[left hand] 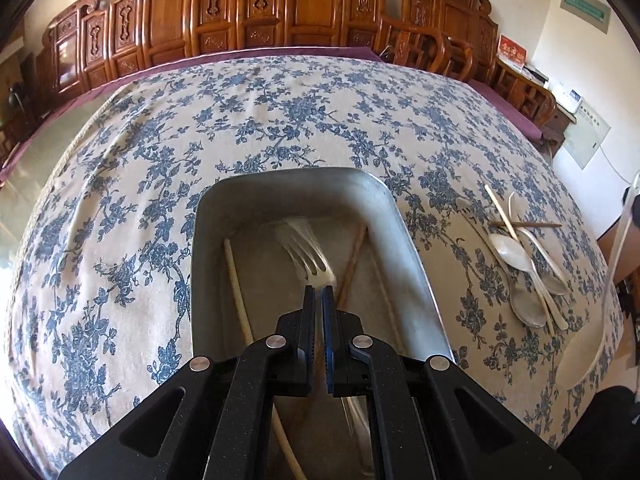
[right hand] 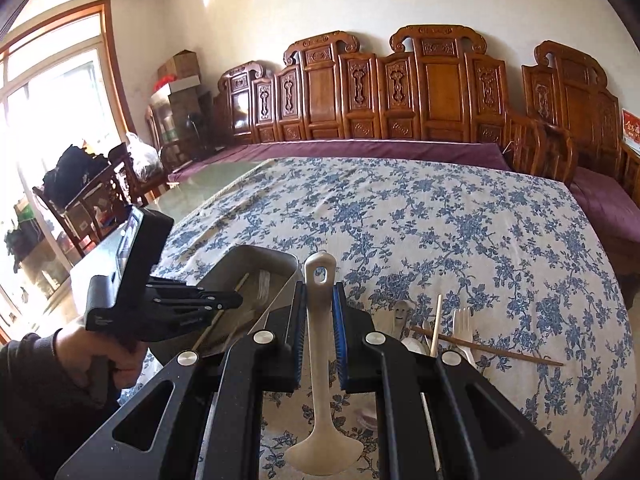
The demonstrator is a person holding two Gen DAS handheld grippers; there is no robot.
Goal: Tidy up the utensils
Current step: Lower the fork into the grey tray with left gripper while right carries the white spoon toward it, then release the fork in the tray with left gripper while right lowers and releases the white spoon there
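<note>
My left gripper (left hand: 319,289) is shut on a clear plastic fork (left hand: 301,247) and holds it over the metal tray (left hand: 404,224); the fork is blurred. Chopsticks (left hand: 237,280) lie in the tray. My right gripper (right hand: 319,286) is shut on the handle of a beige rice paddle (right hand: 320,322), blade toward the camera, above the tablecloth beside the tray (right hand: 276,258). The left gripper (right hand: 192,300) also shows in the right wrist view over the tray. A pile of spoons (left hand: 516,256), a fork and chopsticks lies right of the tray.
The table carries a blue floral tablecloth (left hand: 280,120). Loose utensils (right hand: 460,328), with a brown chopstick (right hand: 500,350), lie at the right in the right wrist view. Carved wooden chairs (right hand: 436,88) with purple cushions line the far side.
</note>
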